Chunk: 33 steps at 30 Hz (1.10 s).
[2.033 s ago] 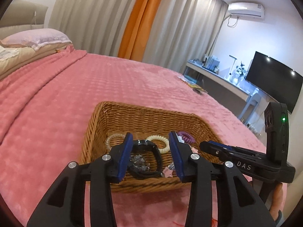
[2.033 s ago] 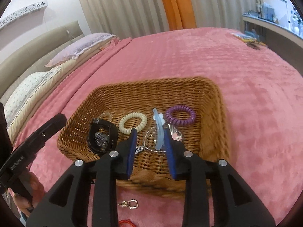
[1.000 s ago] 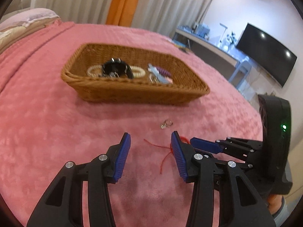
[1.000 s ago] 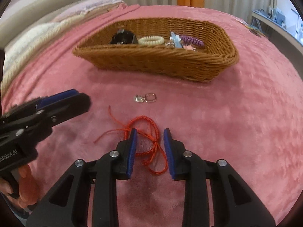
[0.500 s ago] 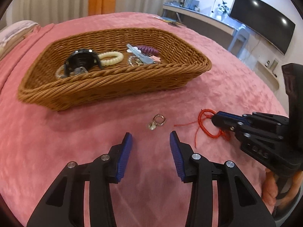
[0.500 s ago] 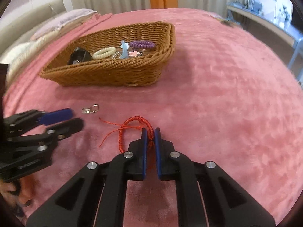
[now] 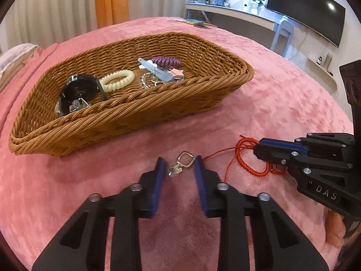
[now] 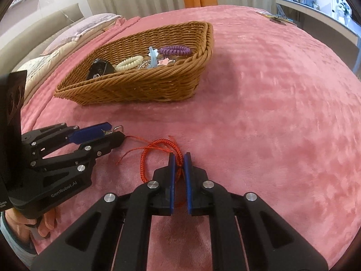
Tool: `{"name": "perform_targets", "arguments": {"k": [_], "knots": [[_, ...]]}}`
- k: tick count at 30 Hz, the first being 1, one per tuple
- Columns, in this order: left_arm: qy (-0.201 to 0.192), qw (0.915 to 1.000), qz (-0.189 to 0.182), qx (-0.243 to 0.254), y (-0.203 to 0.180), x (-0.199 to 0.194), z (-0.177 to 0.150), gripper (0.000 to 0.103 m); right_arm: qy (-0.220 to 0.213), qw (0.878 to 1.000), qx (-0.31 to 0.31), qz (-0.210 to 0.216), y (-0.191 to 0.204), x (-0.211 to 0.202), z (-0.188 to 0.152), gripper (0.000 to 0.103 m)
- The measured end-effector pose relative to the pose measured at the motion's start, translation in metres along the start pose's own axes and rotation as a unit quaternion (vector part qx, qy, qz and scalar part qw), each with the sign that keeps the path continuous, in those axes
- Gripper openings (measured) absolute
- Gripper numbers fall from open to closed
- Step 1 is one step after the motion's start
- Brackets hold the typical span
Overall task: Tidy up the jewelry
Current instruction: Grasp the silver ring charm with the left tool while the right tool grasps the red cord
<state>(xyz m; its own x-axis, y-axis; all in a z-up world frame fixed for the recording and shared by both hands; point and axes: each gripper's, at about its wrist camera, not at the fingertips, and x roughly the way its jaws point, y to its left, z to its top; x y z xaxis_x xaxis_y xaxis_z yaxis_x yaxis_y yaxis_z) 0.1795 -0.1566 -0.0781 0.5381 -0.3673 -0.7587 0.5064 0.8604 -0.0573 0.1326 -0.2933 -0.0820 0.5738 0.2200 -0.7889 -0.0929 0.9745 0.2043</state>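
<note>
Both of my tools are down low over the pink bedspread [image 8: 270,103], each working its own stray piece so I can carry two things to the basket in one go. My right hand-held gripper [image 8: 179,160] is clenched on the red cord bracelet [image 8: 158,149]: its blue pads pinch the braided part near the knot, while the rest of the loop and its loose tails trail off to the left on the bedspread. I chose the thick braid because the thin tails would likely slip out of the pads. My left hand-held gripper [image 7: 178,169] is spread apart, its two fingers set either side of the small silver charm [image 7: 180,166] with its square ring, which lies on the bedspread between the tips; the pads do not yet press it, as far as I can tell. I keep the fingers nearly flat on the plush so that they can close under such a low, thin thing. The wicker basket [image 7: 135,117] stands just beyond, toward the far left, already holding a black watch [image 7: 79,90], a cream coil hair tie [image 7: 117,80], a purple coil tie [image 7: 165,62], a pale blue clip [image 7: 155,70] and a pink star piece [image 8: 165,62], so these two look like the last pieces left outside it.
</note>
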Motion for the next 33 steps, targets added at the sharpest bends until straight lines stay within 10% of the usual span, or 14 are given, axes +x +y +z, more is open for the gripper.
{"name": "perform_targets", "arguments": {"k": [12, 25, 33], "knots": [[-0.023, 0.9995, 0.002, -0.020, 0.000, -0.015, -0.016, 0.014, -0.026, 0.999, 0.029, 0.031, -0.012, -0.014, -0.002, 0.010], [-0.036, 0.9981, -0.001, -0.049, 0.001, -0.030, -0.033, 0.014, -0.005, 0.999, -0.023, -0.026, 0.006, 0.004, -0.001, 0.025], [-0.051, 0.9970, -0.007, -0.057, 0.003, -0.038, -0.036, 0.014, -0.026, 0.997, -0.073, -0.026, 0.028, -0.007, -0.009, 0.005]]}}
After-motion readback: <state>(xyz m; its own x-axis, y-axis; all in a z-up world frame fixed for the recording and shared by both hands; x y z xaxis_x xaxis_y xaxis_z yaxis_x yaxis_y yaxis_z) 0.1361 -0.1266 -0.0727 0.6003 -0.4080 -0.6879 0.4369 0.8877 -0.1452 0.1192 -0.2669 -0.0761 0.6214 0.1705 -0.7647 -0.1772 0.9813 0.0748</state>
